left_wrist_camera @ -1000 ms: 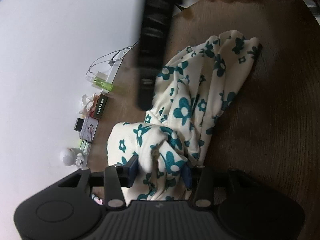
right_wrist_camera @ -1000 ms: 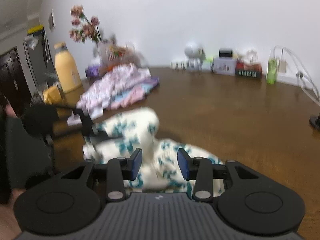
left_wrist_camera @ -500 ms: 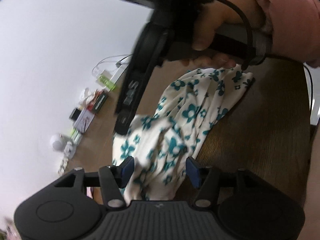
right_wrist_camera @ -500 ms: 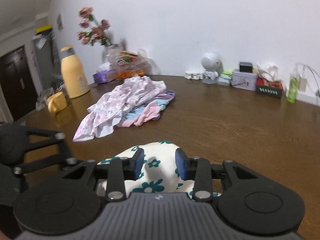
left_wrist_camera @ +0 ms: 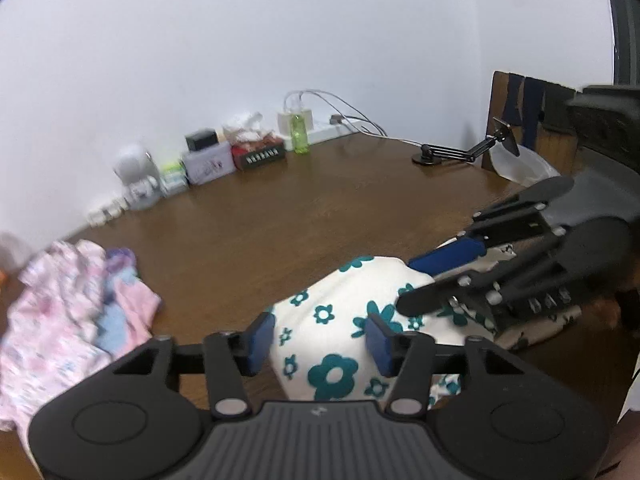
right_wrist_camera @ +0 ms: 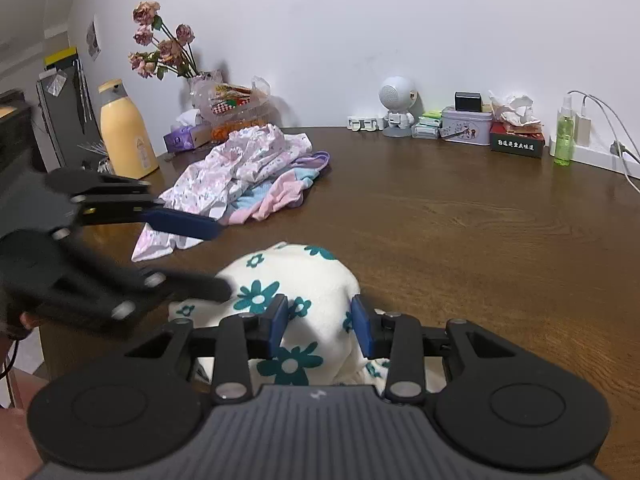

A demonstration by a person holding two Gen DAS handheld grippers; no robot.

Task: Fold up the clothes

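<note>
Both tongs, the left gripper (left_wrist_camera: 320, 340) and right gripper (right_wrist_camera: 320, 326), stand apart over a bunched cream garment with teal flowers (right_wrist_camera: 296, 276); a crumpled pink clothing heap (right_wrist_camera: 244, 168) beyond is unfolded.

We see soft matt floral cloth (right_wrist_camera: 296, 276) on a glossy, grained wooden bench (right_wrist_camera: 460, 232); matt black plastic hand-held gripper (right_wrist_camera: 320, 320).

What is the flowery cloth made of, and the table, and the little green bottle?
The flowery cloth looks like soft, matte fabric, maybe cotton: it bunches and creases. The table looks like dark wood or wood veneer, showing grain lines and a slight sheen. The green bottle looks like clear plastic, since light shines through it.
</note>
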